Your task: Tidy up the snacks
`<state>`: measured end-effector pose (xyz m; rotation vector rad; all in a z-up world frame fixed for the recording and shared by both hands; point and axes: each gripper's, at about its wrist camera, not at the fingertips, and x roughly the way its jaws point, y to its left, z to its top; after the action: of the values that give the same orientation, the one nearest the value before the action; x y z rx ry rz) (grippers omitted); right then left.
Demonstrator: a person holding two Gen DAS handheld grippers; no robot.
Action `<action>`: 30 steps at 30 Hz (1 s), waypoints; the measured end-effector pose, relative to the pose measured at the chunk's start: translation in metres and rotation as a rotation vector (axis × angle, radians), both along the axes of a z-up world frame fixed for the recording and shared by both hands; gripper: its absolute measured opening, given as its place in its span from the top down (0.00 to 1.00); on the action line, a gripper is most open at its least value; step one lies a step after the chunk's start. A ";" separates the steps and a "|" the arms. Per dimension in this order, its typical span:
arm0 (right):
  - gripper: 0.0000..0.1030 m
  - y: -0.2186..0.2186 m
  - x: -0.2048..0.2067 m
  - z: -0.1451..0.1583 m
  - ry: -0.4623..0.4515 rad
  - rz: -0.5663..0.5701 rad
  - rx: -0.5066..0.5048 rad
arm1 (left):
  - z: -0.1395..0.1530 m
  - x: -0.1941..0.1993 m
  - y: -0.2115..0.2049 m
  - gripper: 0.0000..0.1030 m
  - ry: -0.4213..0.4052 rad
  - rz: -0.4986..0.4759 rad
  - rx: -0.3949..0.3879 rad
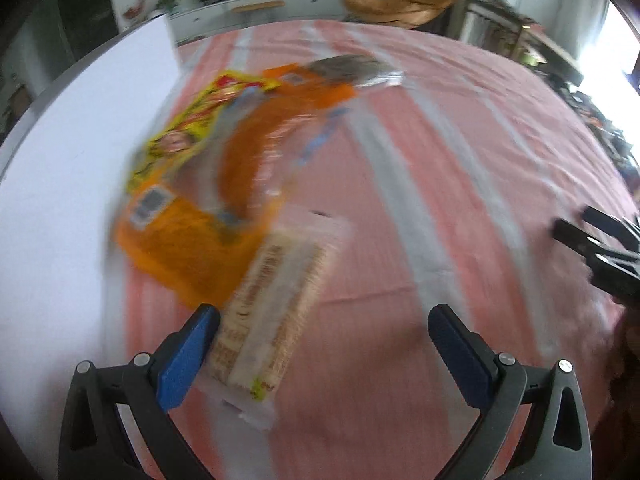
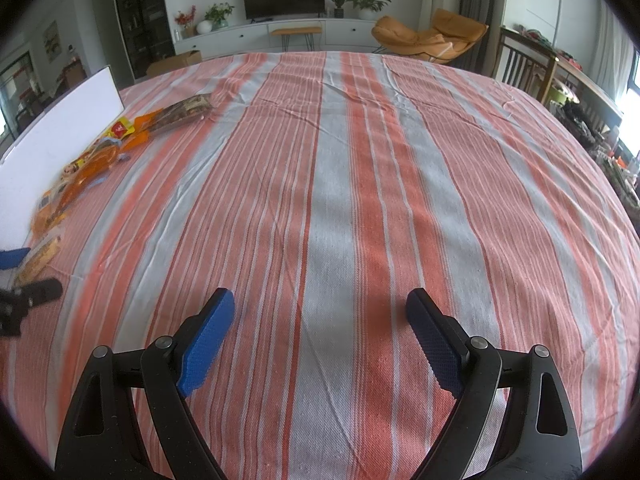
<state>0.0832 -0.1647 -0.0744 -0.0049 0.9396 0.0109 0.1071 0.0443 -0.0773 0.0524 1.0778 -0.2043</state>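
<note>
Several snack packs lie in a row along the left side of the striped cloth. Closest in the blurred left wrist view is a beige cracker pack [image 1: 276, 312] in clear wrap, then an orange bag [image 1: 188, 248], a yellow pack [image 1: 192, 120] and a dark pack [image 1: 348, 70]. My left gripper [image 1: 324, 320] is open just above the cloth. The cracker pack lies by its left blue pad [image 1: 192, 356], partly between the jaws. My right gripper [image 2: 320, 300] is open over bare cloth with nothing between its fingers. It shows the snacks [image 2: 84, 168] and the left gripper [image 2: 28, 276] at its far left.
A white board [image 2: 60, 128] stands along the cloth's left edge, right behind the snacks. The striped cloth [image 2: 340, 200] stretches wide to the right. My right gripper's black fingers [image 1: 592, 240] show at the right edge of the left wrist view. Chairs and a TV cabinet stand far behind.
</note>
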 end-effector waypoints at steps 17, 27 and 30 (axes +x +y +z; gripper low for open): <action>0.12 0.000 0.000 0.000 0.000 0.001 0.001 | -0.003 -0.006 0.011 0.00 -0.059 0.083 0.039; 0.12 0.000 0.000 -0.001 0.000 0.001 0.002 | -0.004 -0.012 0.014 0.00 -0.107 0.081 0.031; 0.12 0.000 0.000 -0.001 0.000 0.001 0.001 | -0.004 -0.013 0.014 0.00 -0.110 0.081 0.030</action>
<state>0.0829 -0.1642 -0.0749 -0.0043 0.9394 0.0129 0.0943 0.0584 -0.0817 0.0463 0.9710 -0.1105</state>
